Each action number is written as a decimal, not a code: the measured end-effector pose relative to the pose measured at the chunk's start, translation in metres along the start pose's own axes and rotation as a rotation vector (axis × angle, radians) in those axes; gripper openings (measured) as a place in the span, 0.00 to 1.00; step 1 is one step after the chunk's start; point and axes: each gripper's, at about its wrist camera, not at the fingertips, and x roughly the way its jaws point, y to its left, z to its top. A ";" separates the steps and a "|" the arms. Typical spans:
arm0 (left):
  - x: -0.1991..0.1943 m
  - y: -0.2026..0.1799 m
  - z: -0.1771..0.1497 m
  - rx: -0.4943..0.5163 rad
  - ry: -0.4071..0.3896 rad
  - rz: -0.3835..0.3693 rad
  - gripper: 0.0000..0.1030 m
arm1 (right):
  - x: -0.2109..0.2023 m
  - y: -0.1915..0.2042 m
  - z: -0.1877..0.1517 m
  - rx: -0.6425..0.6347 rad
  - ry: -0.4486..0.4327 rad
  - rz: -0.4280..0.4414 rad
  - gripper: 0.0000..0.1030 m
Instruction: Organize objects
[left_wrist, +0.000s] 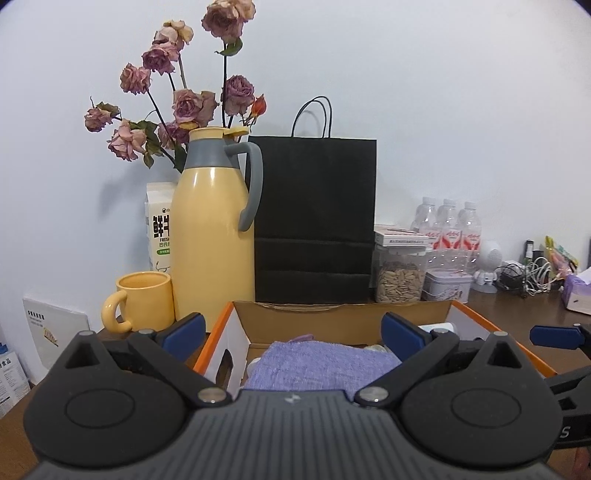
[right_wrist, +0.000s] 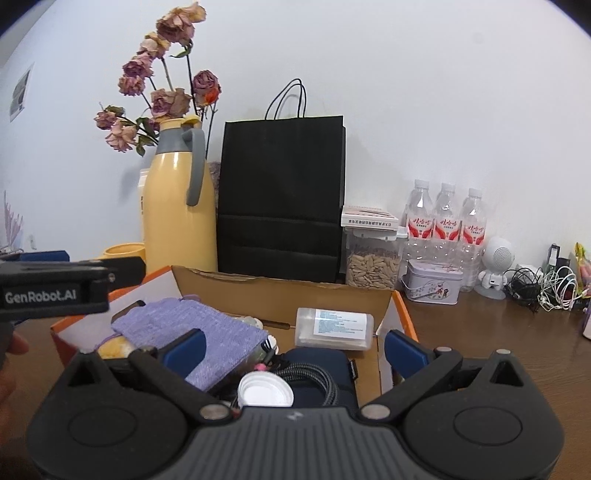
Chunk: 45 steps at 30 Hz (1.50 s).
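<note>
Both tools hang above the open cardboard box (right_wrist: 280, 291) on the surface (right_wrist: 480, 332). Left tool (left_wrist: 291, 332) and right tool (right_wrist: 295, 345) stand released, holding nothing. Judged step: choosing an item to lift out. Box contents: purple cloth (right_wrist: 192, 332), clear labelled case (right_wrist: 334, 328), white cap (right_wrist: 265, 391), braided cable (right_wrist: 317, 380), dark pouch (right_wrist: 332, 360). Next move calls for descending over one item.

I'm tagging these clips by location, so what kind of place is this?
Probably a home or small-office desk: a brown wooden tabletop against a plain wall holds a yellow thermos jug, three clear plastic water bottles and a tangle of charging cables.
</note>
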 end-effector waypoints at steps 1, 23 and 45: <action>-0.003 0.001 -0.001 0.002 0.002 -0.006 1.00 | -0.004 0.000 -0.002 -0.005 0.000 0.000 1.00; -0.037 0.033 -0.048 0.022 0.198 -0.040 1.00 | -0.042 -0.003 -0.055 -0.066 0.182 0.027 0.98; -0.038 0.032 -0.052 0.021 0.232 -0.045 1.00 | 0.003 0.013 -0.053 -0.084 0.305 0.093 0.23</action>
